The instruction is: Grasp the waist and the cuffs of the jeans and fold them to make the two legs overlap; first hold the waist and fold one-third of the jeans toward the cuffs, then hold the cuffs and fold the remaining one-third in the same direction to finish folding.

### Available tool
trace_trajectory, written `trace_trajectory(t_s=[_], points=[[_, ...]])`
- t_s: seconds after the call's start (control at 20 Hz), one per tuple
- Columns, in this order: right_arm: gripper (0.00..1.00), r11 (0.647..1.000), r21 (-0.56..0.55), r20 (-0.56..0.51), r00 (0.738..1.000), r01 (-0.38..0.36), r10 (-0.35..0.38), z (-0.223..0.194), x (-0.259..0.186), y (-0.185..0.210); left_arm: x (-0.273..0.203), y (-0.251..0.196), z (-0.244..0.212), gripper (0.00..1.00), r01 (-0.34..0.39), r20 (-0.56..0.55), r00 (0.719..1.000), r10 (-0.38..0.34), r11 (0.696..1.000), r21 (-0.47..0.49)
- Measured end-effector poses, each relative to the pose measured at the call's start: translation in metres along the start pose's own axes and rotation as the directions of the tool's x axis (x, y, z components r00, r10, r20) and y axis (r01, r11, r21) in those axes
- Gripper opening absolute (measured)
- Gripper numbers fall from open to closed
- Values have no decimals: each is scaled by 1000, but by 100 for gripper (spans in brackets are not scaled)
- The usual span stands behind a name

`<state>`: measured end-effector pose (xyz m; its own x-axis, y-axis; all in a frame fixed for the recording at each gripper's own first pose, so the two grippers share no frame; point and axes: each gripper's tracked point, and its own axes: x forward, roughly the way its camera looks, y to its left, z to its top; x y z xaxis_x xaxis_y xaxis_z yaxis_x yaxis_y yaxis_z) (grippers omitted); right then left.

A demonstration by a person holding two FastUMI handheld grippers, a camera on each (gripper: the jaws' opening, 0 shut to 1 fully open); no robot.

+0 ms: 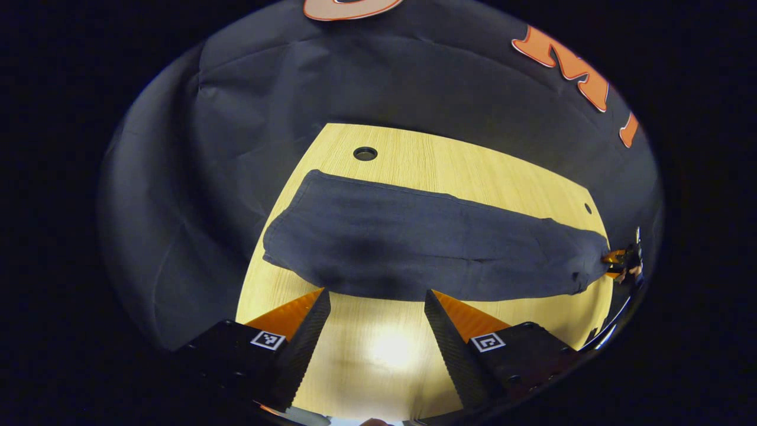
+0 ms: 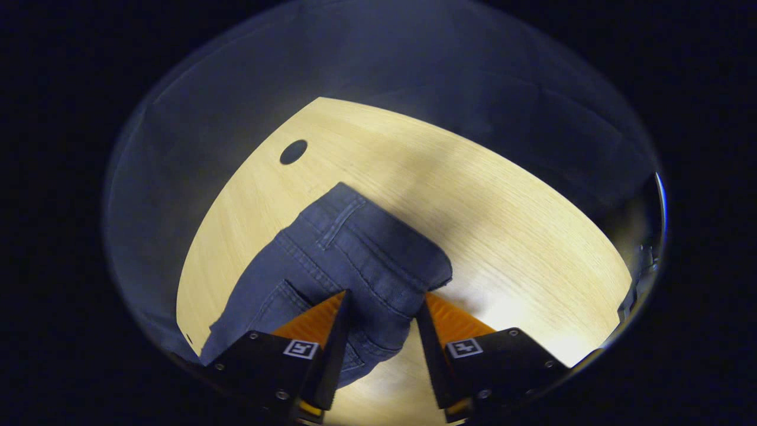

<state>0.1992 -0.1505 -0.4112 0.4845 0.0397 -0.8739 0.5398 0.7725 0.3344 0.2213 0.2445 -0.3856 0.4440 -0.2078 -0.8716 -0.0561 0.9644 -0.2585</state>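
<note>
Dark blue jeans (image 1: 414, 248) lie flat across the wooden table (image 1: 473, 171), legs overlapped, cuffs at the left end and waist at the far right. My left gripper (image 1: 376, 294) is open at the jeans' near edge, about mid-length, with nothing between its fingers. In the right gripper view the waist (image 2: 366, 248), with a belt loop and a back pocket, lies on the table (image 2: 502, 225). My right gripper (image 2: 384, 294) is open, its fingers standing either side of the waistband. From the left gripper view, the right gripper (image 1: 621, 263) is small at the waist end.
A round cable hole (image 1: 365, 154) sits near the table's far edge behind the cuffs, also seen as the cable hole (image 2: 293, 152). A smaller hole (image 1: 588, 208) is near the waist end. Black cloth wall surrounds the table. Bare wood lies beyond the waist.
</note>
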Motion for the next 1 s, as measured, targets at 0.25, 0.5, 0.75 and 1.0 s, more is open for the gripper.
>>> trace_trajectory(t_s=[0.25,0.5,0.75,1.0], points=[[25,1000,-16,115,993,11,-9,11,-6,6,0,-3,2,99,-1,12,1000,1,1000,5],[14,994,-92,193,978,-60,77,17,-39,27,3,-4,3,99,5,16,1000,-5,1000,-2],[14,974,-157,269,942,-162,200,33,-97,41,2,-4,6,99,5,19,1000,-5,1000,-11],[14,916,-329,298,895,-229,331,46,-175,82,2,-4,5,99,5,34,999,-5,1000,-13]])
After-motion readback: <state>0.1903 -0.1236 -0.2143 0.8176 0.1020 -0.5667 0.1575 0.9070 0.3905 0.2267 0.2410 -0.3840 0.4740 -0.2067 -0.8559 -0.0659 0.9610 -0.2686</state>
